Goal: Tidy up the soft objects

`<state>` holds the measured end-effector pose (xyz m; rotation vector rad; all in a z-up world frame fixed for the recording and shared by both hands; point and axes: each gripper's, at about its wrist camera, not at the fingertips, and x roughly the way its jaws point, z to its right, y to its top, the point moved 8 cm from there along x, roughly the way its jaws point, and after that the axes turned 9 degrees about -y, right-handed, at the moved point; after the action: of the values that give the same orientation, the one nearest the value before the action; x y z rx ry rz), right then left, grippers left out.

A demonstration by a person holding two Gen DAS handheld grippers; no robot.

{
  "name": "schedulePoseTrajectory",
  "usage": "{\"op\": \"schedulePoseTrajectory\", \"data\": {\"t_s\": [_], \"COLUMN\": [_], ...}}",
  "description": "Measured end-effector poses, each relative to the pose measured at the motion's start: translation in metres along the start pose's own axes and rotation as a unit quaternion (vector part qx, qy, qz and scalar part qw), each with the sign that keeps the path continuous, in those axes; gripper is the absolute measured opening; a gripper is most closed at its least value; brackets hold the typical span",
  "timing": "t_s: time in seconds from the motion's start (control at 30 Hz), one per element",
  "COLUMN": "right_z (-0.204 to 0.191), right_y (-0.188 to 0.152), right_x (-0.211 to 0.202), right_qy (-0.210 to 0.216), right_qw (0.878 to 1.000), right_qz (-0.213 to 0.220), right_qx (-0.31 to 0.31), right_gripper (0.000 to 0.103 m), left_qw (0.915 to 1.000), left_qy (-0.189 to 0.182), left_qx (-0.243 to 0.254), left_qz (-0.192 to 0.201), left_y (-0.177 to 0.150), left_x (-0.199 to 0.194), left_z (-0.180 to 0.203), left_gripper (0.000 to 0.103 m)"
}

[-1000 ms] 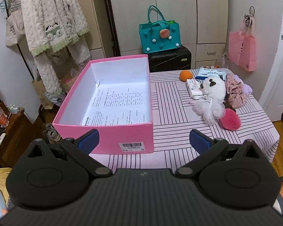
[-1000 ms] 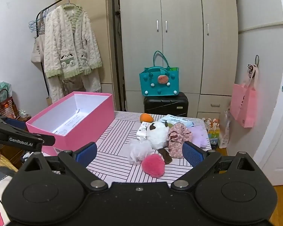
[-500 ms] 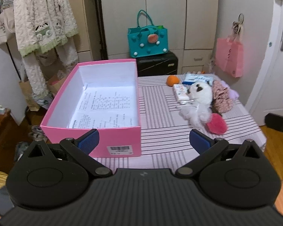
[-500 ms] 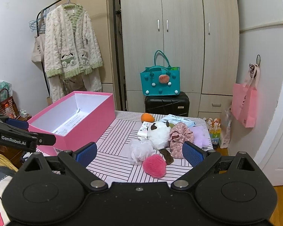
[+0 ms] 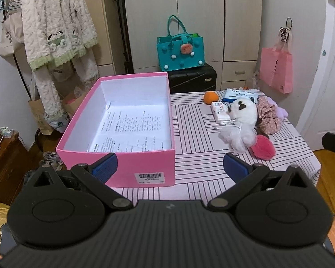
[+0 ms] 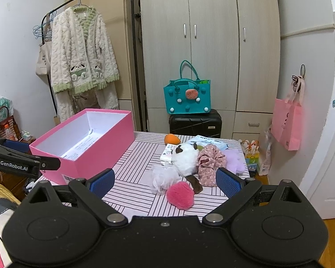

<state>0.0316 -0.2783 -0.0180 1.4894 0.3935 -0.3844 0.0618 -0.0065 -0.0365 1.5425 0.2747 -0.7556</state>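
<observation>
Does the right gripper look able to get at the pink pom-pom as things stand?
Probably yes. The right gripper is open and the pink pom-pom lies just ahead of it at the near edge of the soft pile, uncovered. Only the white mesh puff touches its side.

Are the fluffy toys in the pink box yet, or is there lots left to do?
Nothing is packed yet. The pink box holds only a printed paper sheet. Both the left gripper and right gripper are open and hold nothing. The white plush, pink pom-pom, white mesh puff and floral scrunchie all wait on the striped table.
</observation>
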Motion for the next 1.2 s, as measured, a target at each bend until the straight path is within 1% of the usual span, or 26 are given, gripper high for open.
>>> {"op": "schedulePoseTrajectory", "data": {"t_s": [0.27, 0.5, 0.73, 1.07, 1.2], "right_z": [0.000, 0.000, -0.001, -0.002, 0.001], "right_y": [-0.002, -0.004, -0.004, 0.002, 0.002], "right_x": [0.000, 0.002, -0.001, -0.012, -0.008], "right_qy": [0.000, 0.004, -0.006, -0.010, -0.007], "right_qw": [1.000, 1.000, 1.000, 0.999, 0.999], "right_qz": [0.000, -0.001, 0.011, 0.039, 0.042], "right_qx": [0.001, 0.003, -0.002, -0.012, -0.009], "right_gripper": [0.099, 0.099, 0.099, 0.100, 0.101], "left_qw": [0.9999, 0.9998, 0.9988, 0.9987, 0.9988], "left_qy": [0.006, 0.010, 0.030, 0.031, 0.031], "left_qx": [0.000, 0.001, 0.001, 0.012, 0.017], "left_qz": [0.014, 0.019, 0.039, 0.039, 0.035], "left_y": [-0.001, 0.000, 0.001, 0.002, 0.000], "left_x": [-0.006, -0.008, -0.012, -0.011, -0.010], "left_z": [-0.002, -0.003, -0.005, -0.003, -0.001], "left_gripper": [0.102, 0.103, 0.103, 0.103, 0.103]}}
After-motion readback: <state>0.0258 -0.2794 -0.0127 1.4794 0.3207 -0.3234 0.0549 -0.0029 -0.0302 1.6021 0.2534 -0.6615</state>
